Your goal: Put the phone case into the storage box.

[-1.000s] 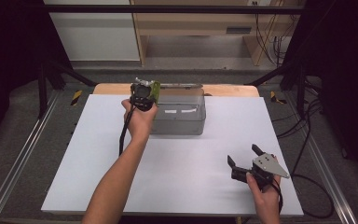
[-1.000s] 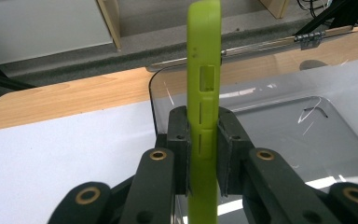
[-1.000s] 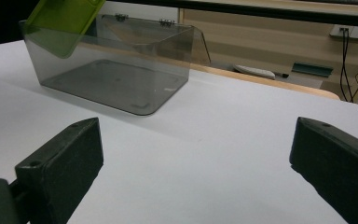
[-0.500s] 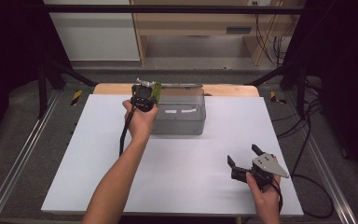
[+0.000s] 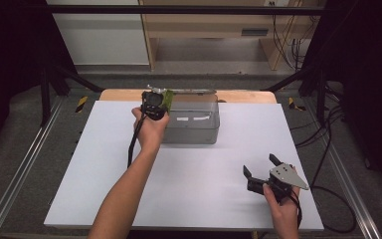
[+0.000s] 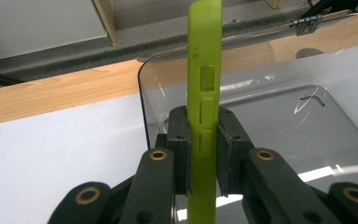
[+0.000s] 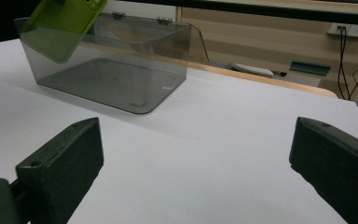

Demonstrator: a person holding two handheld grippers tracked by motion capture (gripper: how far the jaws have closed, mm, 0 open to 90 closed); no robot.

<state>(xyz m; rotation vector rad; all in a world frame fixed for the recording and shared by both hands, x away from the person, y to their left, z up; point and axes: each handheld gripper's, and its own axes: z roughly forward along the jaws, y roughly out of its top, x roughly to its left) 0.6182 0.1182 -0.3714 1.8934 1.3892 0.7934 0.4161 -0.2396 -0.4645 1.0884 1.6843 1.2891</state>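
A lime-green phone case [image 6: 204,93] stands on edge between the two black jaws of my left gripper [image 6: 203,140], which is shut on it. In the high view that gripper [image 5: 155,103] hangs over the left end of a clear smoky plastic box [image 5: 194,122] with a hinged lid standing open. The right gripper view shows the green case [image 7: 60,28] tilted at the box's [image 7: 116,70] left corner, partly behind its wall. My right gripper [image 5: 262,170] rests low near the table's front right, open, nothing between its jaws.
A white sheet [image 5: 189,169] covers the table, with a wooden edge [image 5: 248,95] at the back. Black frame legs and cables [image 5: 328,129] stand at the right. A cable trails from the left gripper along the forearm [image 5: 129,189].
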